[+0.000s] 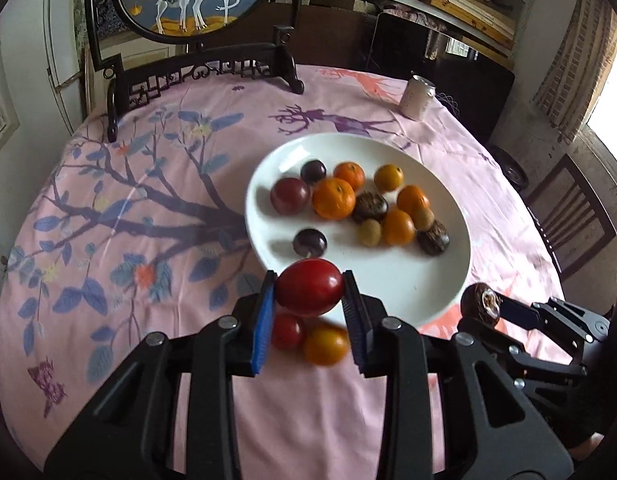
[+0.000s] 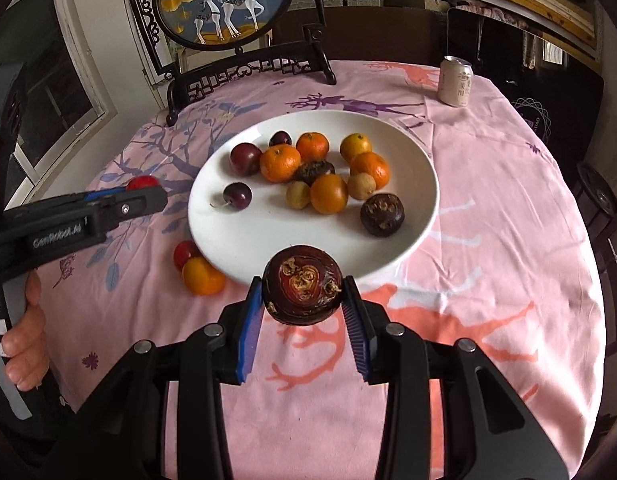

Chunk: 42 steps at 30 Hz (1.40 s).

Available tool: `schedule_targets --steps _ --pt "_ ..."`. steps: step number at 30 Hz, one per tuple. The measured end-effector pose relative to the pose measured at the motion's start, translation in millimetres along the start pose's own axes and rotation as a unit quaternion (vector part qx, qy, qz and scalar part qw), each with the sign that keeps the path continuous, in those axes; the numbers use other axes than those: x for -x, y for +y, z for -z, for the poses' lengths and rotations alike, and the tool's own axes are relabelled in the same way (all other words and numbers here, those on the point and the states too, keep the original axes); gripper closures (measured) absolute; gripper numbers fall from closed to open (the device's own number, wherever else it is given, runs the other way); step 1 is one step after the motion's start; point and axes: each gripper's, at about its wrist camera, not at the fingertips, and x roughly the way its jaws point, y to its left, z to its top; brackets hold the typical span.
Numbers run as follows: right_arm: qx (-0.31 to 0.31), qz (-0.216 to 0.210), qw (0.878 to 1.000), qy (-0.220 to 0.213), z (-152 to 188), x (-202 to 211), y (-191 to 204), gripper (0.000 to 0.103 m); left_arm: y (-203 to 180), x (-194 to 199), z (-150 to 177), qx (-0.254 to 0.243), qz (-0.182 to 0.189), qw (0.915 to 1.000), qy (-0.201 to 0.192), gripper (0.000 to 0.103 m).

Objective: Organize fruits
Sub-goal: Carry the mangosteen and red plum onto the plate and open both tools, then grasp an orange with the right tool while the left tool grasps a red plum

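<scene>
While both grippers hang near the plate's front rim, the left gripper (image 1: 309,288) has its fingers closed on a red tomato (image 1: 310,287) and the right gripper (image 2: 303,290) pinches a dark water chestnut (image 2: 302,290). Just beyond, a small tomato (image 2: 185,253) and an orange fruit (image 2: 202,276) lie on the desk (image 2: 488,240) against the white plate (image 2: 236,240). A hard squeeze could split the tomato; a high release could send either fruit rolling off among the piled fruit (image 2: 328,194).
</scene>
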Motion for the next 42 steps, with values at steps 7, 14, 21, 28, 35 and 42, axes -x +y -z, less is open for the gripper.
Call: schedule_targets --steps 7,14,21,28,35,42 --pt "0.019 -0.013 0.999 0.044 -38 -58 16 0.064 6 -59 -49 0.005 -0.034 0.9989 0.031 0.07" --pt "0.02 -0.017 0.997 0.069 -44 -88 20 0.064 11 -90 -52 0.01 -0.037 0.9976 0.058 0.07" --pt "0.003 -0.025 0.998 0.059 -49 -92 16 0.052 9 -101 -55 0.015 -0.028 0.9971 0.07 0.065" --pt "0.008 -0.013 0.999 0.034 -37 -51 19 0.044 6 -38 -44 0.007 -0.018 0.9998 0.009 0.053" --pt "-0.007 -0.036 0.999 0.017 9 -7 24 0.043 30 29 20 0.043 -0.019 0.9978 -0.046 0.046" --pt "0.01 -0.062 0.997 0.038 32 -15 58 0.043 79 46 74 0.1 -0.05 0.9926 -0.047 0.046"
